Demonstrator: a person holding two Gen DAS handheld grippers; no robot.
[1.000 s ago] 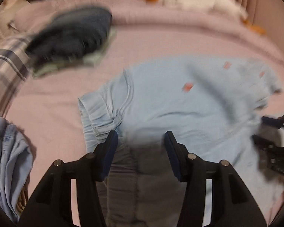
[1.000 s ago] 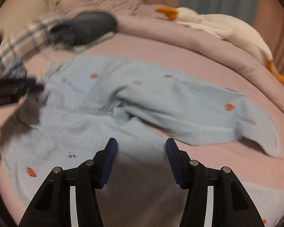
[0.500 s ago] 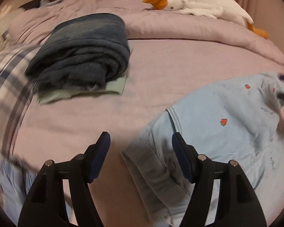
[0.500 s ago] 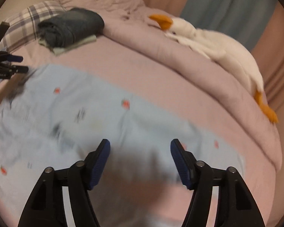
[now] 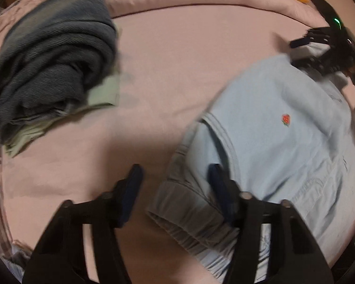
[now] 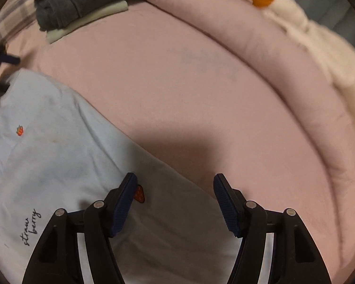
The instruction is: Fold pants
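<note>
Pink bedsheet (image 6: pixel 177 90); folded dark jeans (image 5: pixel 49 64) beside pants (image 5: pixel 284 146); plush goose (image 6: pixel 319 47) behind.

Bedroom: pink bed (image 6: pixel 201 82), plush goose (image 6: pixel 307 35), folded clothes (image 5: pixel 52 59).

We see left gripper (image 5: pixel 175 177): matte black plastic arms, triangular cut-outs in frame, round silver screw heads at pivots, dark navy pads on fingers (image 5: pixel 219 182) (motion blur, texture unreadable). Right gripper (image 6: pixel 175 189): same black build, four silver screws, navy pads with fine ribbing, pale strips visible behind arms. From left camera we catch its housing: black, green LED lit, thin black cable trailing down.
</note>
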